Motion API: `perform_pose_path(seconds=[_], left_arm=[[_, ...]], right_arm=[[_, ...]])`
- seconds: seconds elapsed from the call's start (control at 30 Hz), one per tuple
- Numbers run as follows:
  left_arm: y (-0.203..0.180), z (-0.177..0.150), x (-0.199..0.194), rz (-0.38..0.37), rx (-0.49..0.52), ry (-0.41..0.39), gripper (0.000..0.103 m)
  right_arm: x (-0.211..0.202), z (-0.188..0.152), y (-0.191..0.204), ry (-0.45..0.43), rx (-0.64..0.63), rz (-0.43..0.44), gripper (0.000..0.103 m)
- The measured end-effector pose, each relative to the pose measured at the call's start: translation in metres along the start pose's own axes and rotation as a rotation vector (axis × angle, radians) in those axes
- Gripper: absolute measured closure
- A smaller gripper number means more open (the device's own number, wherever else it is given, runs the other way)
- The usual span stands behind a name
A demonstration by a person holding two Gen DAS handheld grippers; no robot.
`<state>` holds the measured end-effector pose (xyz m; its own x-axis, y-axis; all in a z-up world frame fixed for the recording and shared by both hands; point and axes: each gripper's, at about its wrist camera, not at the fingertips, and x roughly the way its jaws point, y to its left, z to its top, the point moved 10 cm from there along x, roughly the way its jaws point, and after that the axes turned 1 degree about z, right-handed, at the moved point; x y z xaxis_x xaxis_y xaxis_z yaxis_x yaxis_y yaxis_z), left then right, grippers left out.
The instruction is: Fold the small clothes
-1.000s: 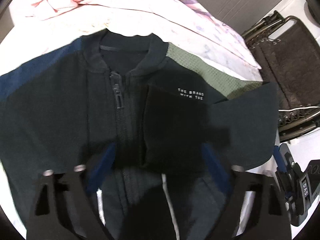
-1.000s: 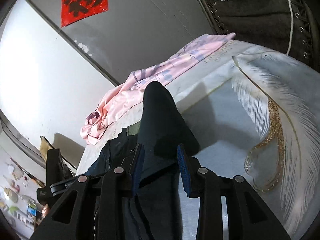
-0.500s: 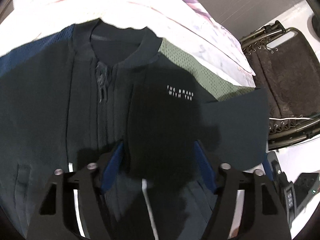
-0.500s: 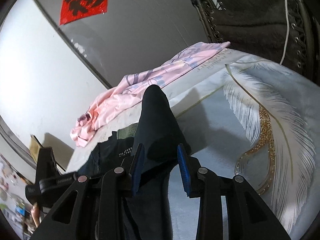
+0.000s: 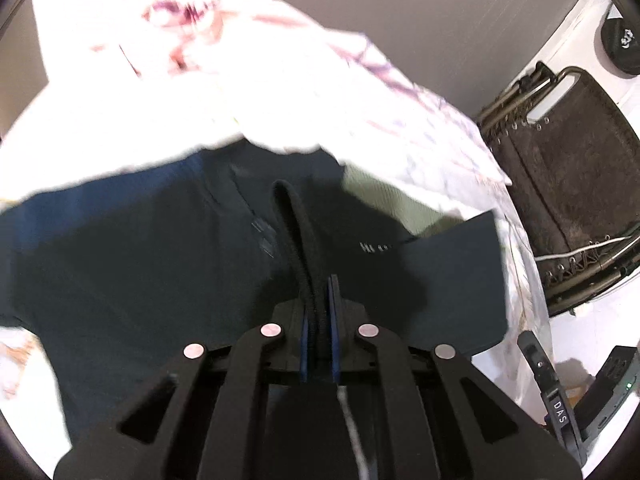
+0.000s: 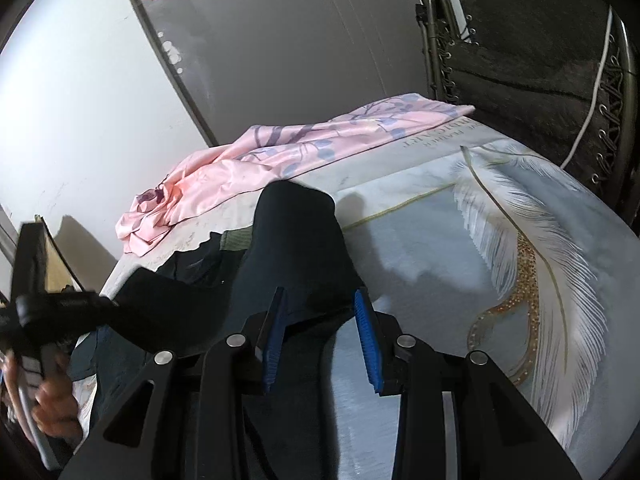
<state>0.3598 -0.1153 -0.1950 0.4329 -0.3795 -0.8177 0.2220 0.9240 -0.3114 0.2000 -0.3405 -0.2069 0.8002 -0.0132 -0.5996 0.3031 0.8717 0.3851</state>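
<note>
left gripper (image 5: 318,320) clamped on dark fabric, right gripper (image 6: 320,336) jaws apart, hand (image 6: 52,408) gripping handle

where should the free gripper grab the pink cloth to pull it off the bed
Grip the bunched, wrinkled end of the pink cloth, coming from above. Its raised folds give the fingers something to close on; the rest lies flat on the bed cover.

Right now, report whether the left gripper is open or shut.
Shut. The left gripper has its blue pads nearly together, pinching a dark ribbed cuff of the dark zip jacket.
</note>
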Motion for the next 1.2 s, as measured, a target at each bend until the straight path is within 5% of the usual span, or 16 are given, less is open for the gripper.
perform_pose_path(seconds=[0.33,0.57,0.77,0.9,1.07,1.2], left_arm=[[0.052,0.016,-0.057,0.132,0.067,-0.123,0.096],[0.072,-0.016,-0.027,0.106,0.018,-0.053,0.095],[0.115,-0.042,-0.003,0.175,-0.049,0.012,0.087],[0.14,-0.047,-0.009,0.208,-0.077,0.013,0.085],[0.109,-0.026,-0.022,0.151,-0.029,-0.049,0.087],[0.063,-0.026,0.01,0.118,0.066,0.013,0.087]], right_arm=[[0.007,-0.018,0.029,0.049,-0.08,-0.009,0.067],[0.04,0.004,0.05,0.104,-0.192,-0.067,0.081],[0.1,-0.004,0.035,0.275,-0.245,-0.16,0.088],[0.103,-0.005,0.026,0.289,-0.243,-0.128,0.09],[0.113,0.041,0.038,0.214,-0.221,-0.113,0.087],[0.157,0.051,0.037,0.282,-0.17,-0.138,0.087]])
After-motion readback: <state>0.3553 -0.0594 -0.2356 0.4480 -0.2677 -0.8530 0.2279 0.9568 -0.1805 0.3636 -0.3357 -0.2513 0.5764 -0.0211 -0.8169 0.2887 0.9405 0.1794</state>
